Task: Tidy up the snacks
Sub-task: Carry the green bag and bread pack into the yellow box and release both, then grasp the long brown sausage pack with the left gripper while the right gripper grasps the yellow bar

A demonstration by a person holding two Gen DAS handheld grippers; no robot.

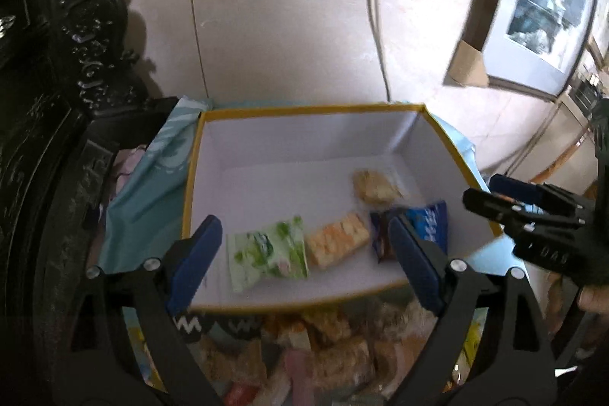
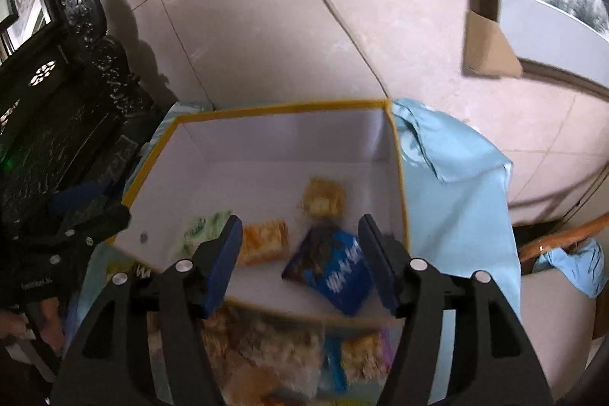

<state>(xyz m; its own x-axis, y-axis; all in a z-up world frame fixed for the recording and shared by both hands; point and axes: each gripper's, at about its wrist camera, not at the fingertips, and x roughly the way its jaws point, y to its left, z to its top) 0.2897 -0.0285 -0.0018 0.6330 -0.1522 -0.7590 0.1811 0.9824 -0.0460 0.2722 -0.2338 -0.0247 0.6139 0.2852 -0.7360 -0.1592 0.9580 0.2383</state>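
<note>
A white box with a yellow rim [image 1: 304, 110] [image 2: 281, 108] stands on a light blue cloth. Inside lie a green and white packet [image 1: 268, 252] [image 2: 201, 229], an orange cracker packet [image 1: 337, 244] [image 2: 264, 242], a blue packet [image 1: 426, 221] [image 2: 335, 269] and a tan snack [image 1: 375, 187] [image 2: 323, 202]. My left gripper [image 1: 304, 246] is open and empty above the box's near side. My right gripper [image 2: 300, 253] is open and empty over the blue packet; it also shows at the right of the left wrist view [image 1: 495, 206]. A pile of loose snacks [image 1: 323, 349] [image 2: 266, 349] lies in front of the box.
Dark carved wooden furniture [image 1: 57, 63] [image 2: 57, 101] stands to the left. The blue cloth [image 2: 456, 196] hangs over the table's right edge. A tiled wall with a socket and cable [image 1: 377, 6] is behind. A cardboard piece [image 2: 489, 48] leans at the right.
</note>
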